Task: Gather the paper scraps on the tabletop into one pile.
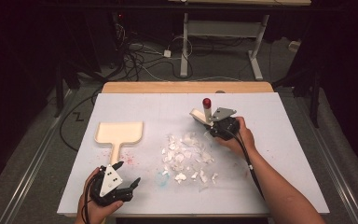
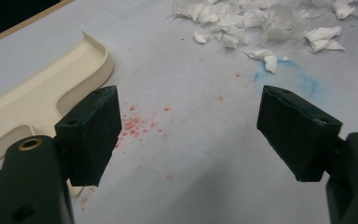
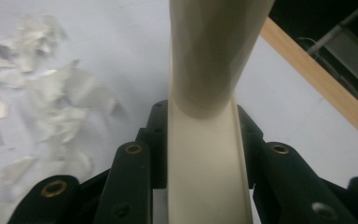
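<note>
The right gripper (image 1: 210, 125) is seen closed tight on the cream brush (image 3: 208, 154), whose red-tipped handle is stood upright at the far right of the table (image 1: 261, 116). The left gripper (image 2: 186, 135) is held at the near left edge with its jaws spread wide and nothing between them. The white table is covered mid-surface by a pile of torn paper scraps (image 1: 186, 156). A cream dustpan (image 1: 119, 133) is laid flat to the left of the scraps, just beyond the left gripper. Red specks (image 2: 137, 123) are scattered beside the dustpan, and a faint blue ring stain (image 2: 303, 79) is marked near the scraps.
</note>
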Action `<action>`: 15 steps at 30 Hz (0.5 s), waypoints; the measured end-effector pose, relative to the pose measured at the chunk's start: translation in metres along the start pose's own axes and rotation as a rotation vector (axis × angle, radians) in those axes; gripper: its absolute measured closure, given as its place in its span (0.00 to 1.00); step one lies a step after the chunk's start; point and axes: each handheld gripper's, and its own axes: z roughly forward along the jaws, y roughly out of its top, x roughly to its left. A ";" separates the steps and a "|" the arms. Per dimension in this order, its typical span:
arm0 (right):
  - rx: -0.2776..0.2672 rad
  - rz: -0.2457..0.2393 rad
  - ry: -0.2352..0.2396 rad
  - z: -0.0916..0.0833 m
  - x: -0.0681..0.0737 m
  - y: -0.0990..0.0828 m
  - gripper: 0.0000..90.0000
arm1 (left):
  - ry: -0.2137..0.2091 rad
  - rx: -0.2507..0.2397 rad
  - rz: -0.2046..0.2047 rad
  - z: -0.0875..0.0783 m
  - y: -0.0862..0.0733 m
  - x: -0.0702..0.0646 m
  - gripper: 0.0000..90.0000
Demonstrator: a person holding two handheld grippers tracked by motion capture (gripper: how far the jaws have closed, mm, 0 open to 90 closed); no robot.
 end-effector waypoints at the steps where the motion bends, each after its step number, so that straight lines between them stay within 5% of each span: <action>1: -0.004 -0.008 0.017 -0.002 0.003 0.000 0.76 | 0.000 -0.002 -0.002 0.000 0.000 0.000 0.23; 15: -0.101 -0.101 0.200 -0.046 0.055 -0.017 0.76 | -0.001 -0.001 0.004 -0.002 0.000 -0.002 0.23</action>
